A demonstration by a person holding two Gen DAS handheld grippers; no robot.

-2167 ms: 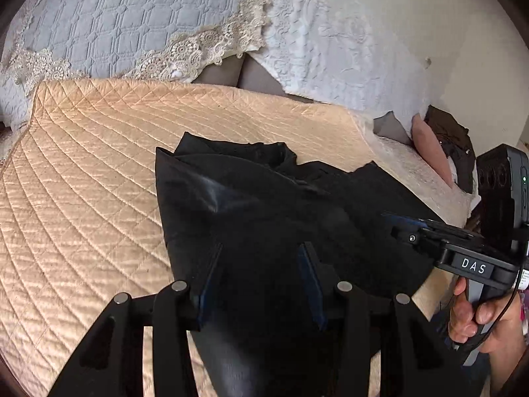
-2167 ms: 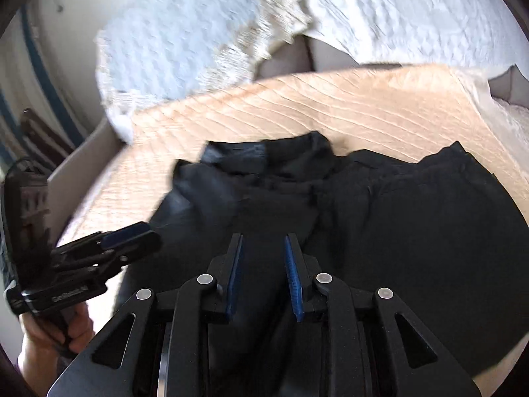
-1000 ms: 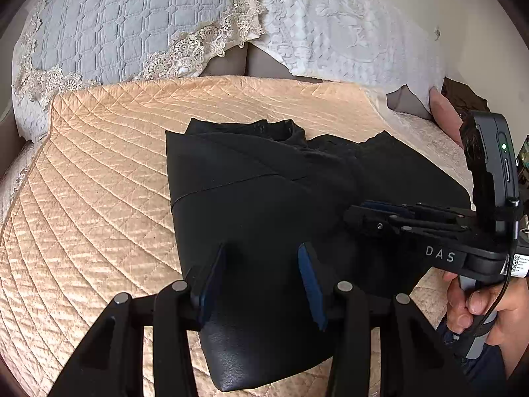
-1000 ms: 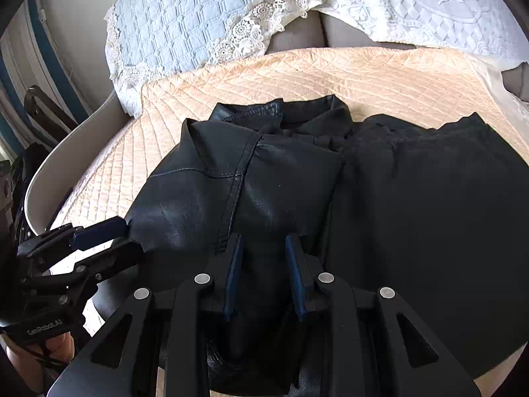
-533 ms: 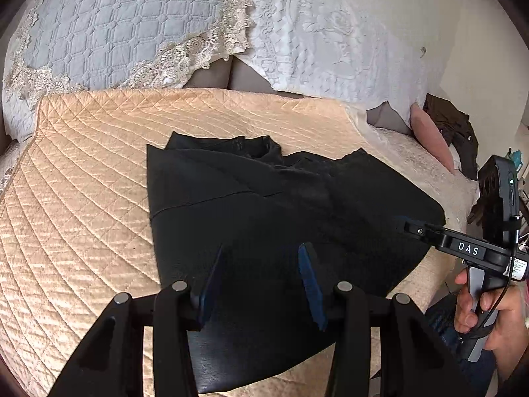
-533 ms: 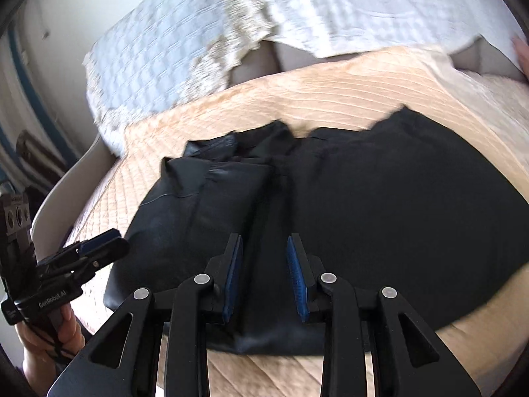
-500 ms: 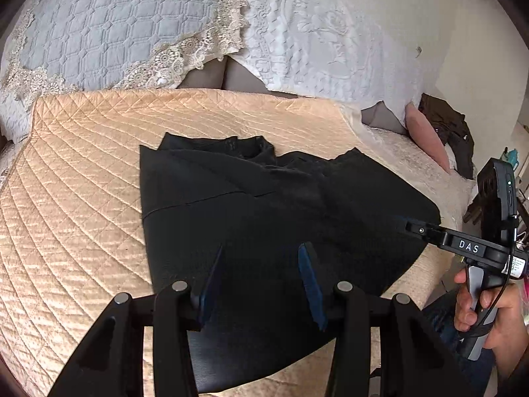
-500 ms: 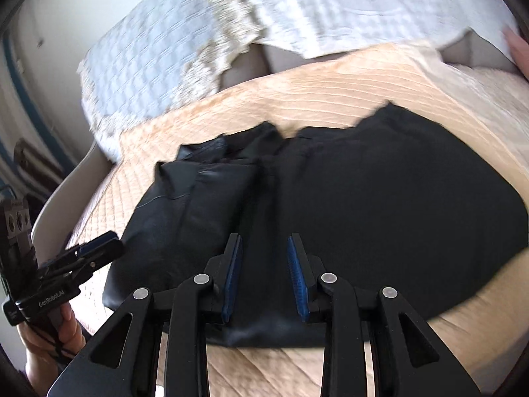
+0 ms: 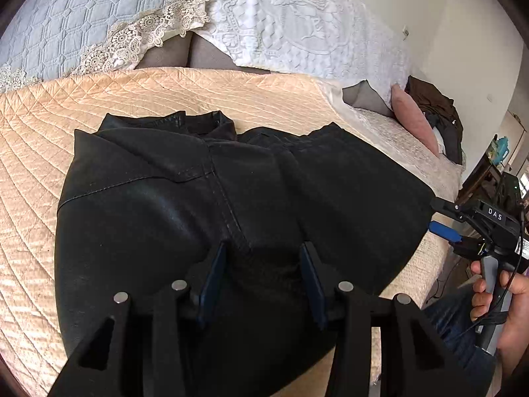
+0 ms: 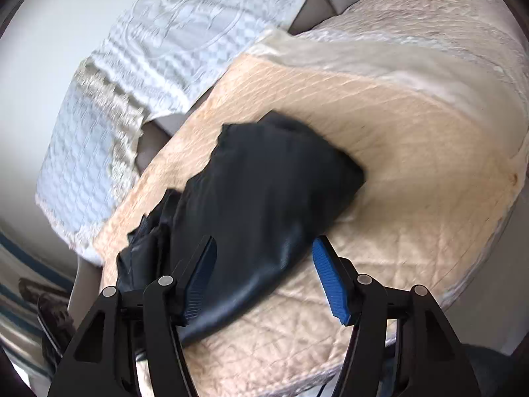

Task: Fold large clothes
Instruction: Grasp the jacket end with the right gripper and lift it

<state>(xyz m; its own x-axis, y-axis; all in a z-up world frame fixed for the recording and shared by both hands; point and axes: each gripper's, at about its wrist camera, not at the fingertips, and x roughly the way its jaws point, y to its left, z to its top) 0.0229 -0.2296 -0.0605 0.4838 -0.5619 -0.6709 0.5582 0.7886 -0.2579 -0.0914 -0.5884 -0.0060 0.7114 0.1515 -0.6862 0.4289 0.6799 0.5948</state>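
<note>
One black leather jacket (image 9: 205,218) lies flat on the peach quilted bedspread (image 9: 43,165) of the bed, and parts of it are lost to sight: in the left wrist view its near hem runs under the left gripper (image 9: 263,276) and off the lower edge, while the right wrist view is smeared by motion blur, so seams and collar there are hard to make out. The jacket is matte to faintly glossy, with stitched panel seams and one side already folded over the middle. Its collar (image 9: 198,122) points away from the left jaws toward the pillows (image 9: 99,16), so the long axis runs straight ahead of them, hem nearest. The left jaws stand partly apart above the leather, gripping nothing. Further right, the right gripper (image 10: 264,284) hangs past the jacket's right edge, its jaws opening wide, with leather showing between the blue pads (image 10: 330,284) but untouched by them.
</note>
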